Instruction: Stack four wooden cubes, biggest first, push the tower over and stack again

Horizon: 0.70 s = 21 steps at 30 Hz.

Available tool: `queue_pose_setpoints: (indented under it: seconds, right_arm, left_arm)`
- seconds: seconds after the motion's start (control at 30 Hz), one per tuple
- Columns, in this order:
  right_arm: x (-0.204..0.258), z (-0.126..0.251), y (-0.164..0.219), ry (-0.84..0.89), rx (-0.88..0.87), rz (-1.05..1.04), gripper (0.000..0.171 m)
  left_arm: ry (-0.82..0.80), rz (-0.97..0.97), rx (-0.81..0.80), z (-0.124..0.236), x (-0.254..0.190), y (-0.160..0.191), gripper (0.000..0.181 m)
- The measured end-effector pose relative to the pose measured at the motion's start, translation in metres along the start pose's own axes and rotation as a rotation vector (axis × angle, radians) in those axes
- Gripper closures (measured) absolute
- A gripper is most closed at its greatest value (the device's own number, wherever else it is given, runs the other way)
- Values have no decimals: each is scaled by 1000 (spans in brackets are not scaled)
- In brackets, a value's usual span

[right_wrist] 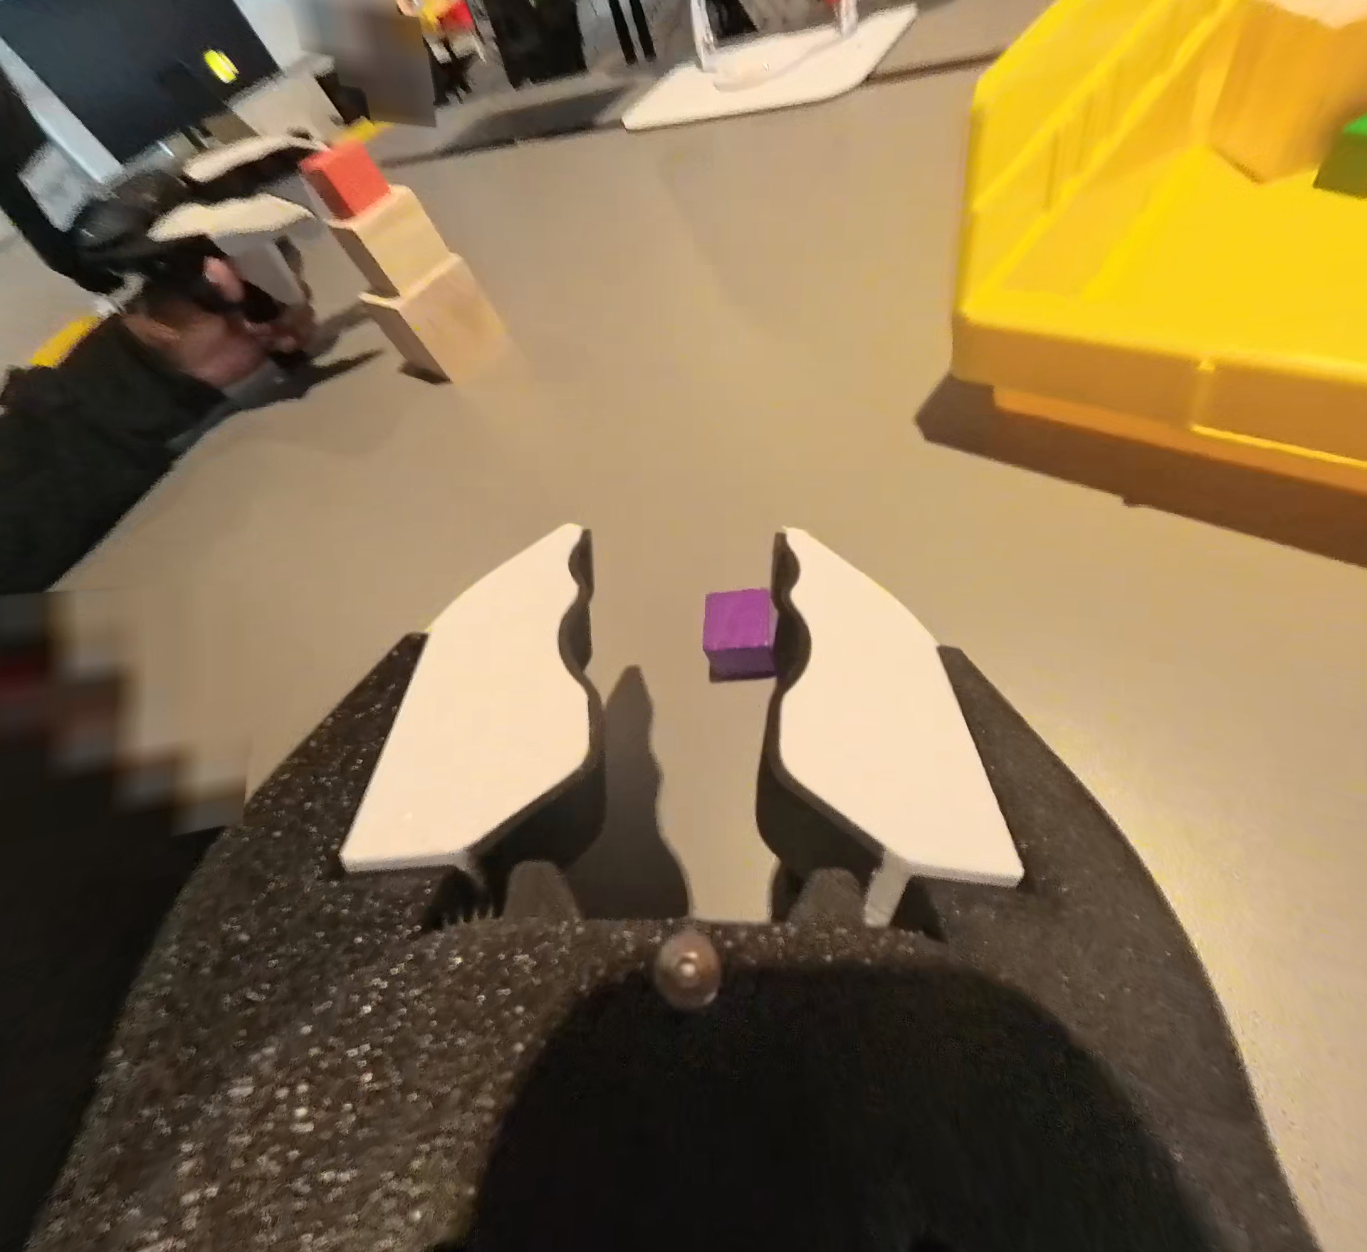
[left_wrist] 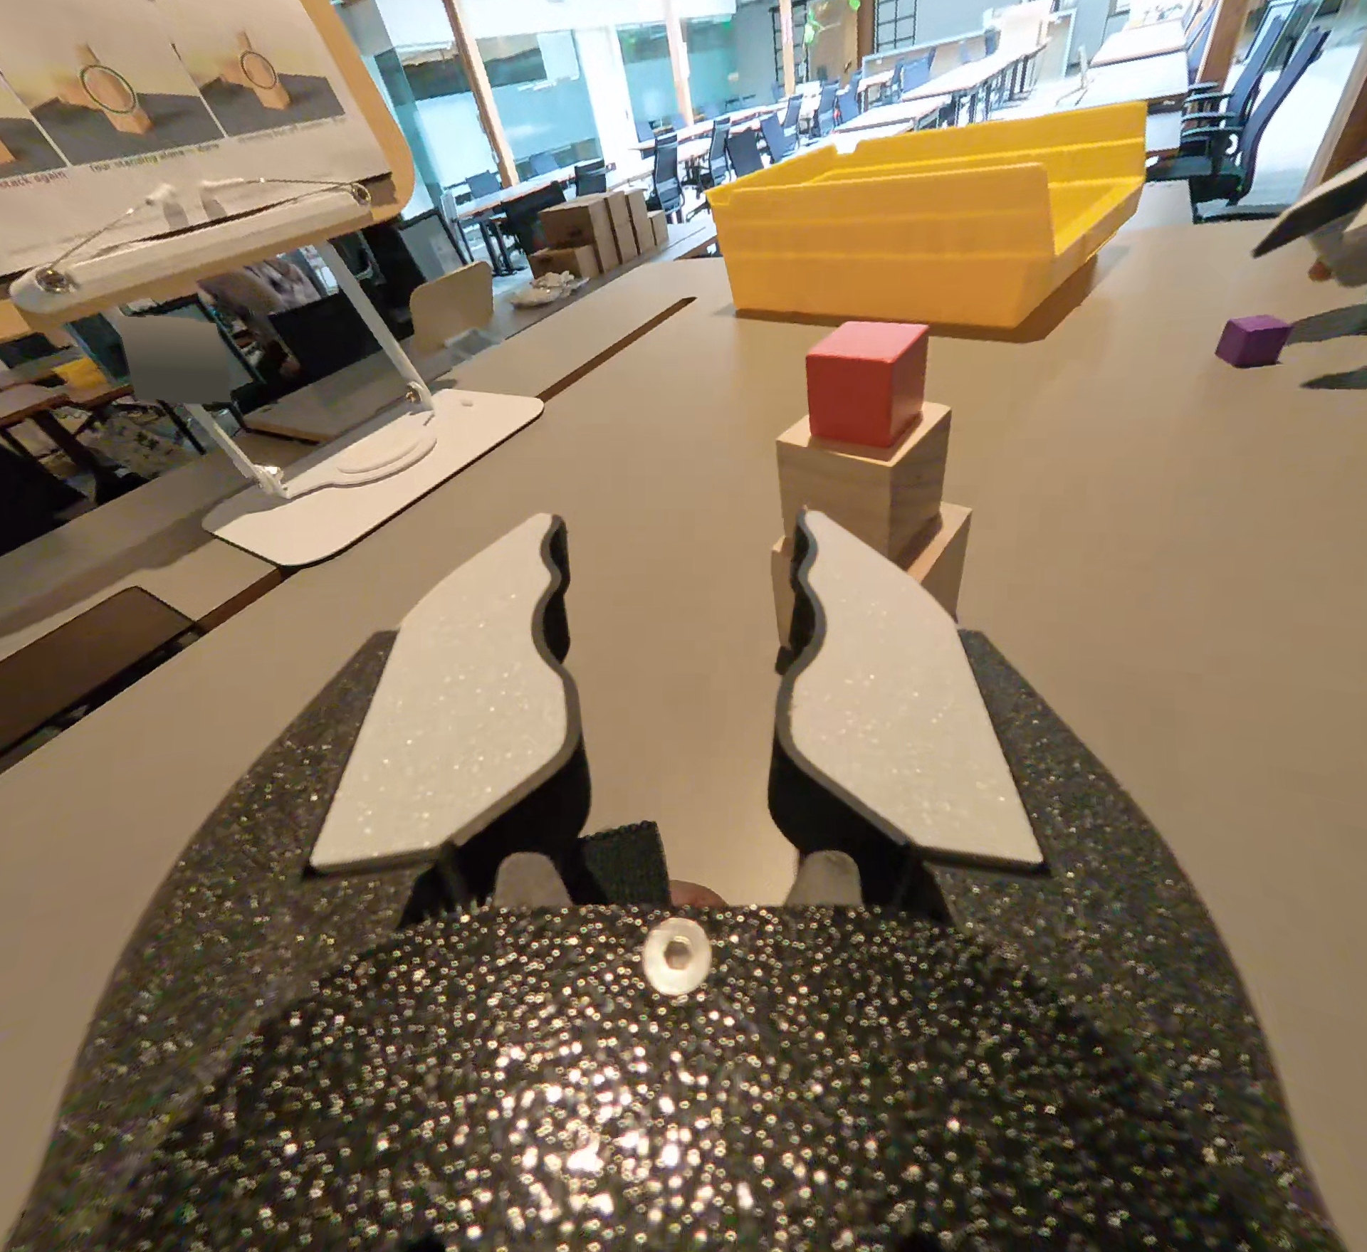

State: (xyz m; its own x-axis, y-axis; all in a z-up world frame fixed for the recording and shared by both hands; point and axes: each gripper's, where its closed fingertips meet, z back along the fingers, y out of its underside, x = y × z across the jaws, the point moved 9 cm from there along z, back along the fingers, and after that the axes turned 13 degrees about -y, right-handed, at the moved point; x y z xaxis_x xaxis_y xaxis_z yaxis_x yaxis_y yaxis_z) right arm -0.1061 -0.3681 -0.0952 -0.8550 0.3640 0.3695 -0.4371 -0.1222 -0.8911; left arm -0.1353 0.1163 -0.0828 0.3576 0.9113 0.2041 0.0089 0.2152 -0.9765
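Far left of the left wrist view: white folding document stand [left_wrist: 355, 455] with a wood-edged board carrying a printed instruction sheet [left_wrist: 148, 55], base resting on the grey tabletop [left_wrist: 666, 625]. Centre foreground: left gripper [left_wrist: 677, 536], black speckled body with pale grey finger plates, fingers [left_wrist: 473, 662] spread apart, nothing between them, held just near and left of the tower. Right of centre: three-cube tower, consisting of a large plain wooden cube [left_wrist: 943, 562] at the bottom, partly hidden behind the right finger, a medium plain wooden cube [left_wrist: 858, 484] resting on it, and a smaller red painted cube [left_wrist: 865, 381] on top, seated slightly rotated. Beyond the tower: yellow plastic bin [left_wrist: 925, 233] at the far side of the table. Far right: small purple painted cube [left_wrist: 1252, 339] lying alone on the tabletop, well apart from the tower, with the right gripper's finger tips entering at the frame edge beside it. In the right wrist view: left gripper [right_wrist: 244, 188] at far left, close to the tower's red cube [right_wrist: 346, 177]; contact cannot be confirmed owing to blur. Centre foreground: right gripper [right_wrist: 682, 551], fingers [right_wrist: 488, 699] spread, purple cube [right_wrist: 736, 632] on the table between them, close against the right finger, well clear of the left finger, not pinched. Far right: yellow bin [right_wrist: 1072, 255], containing a plain wooden block [right_wrist: 1287, 70] and a green object [right_wrist: 1350, 163].
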Motion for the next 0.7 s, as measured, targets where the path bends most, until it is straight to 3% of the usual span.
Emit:
queue_pose_setpoints:
  seconds: [0.4,0.47,0.53,0.7]
  right_arm:
    - [-10,-21,12,203,306,-109,123]
    - [-9,-24,13,229,345,-83,128]
    - [-8,-26,13,238,369,-58,148]
    - [-3,-35,9,183,389,-21,149]
  left_arm:
    - [-5,-67,37,-3,-7,2,126]
    - [-10,-68,39,-3,-6,2,126]
    - [-11,-72,48,-3,-6,2,127]
    - [-16,-70,64,-5,-6,3,127]
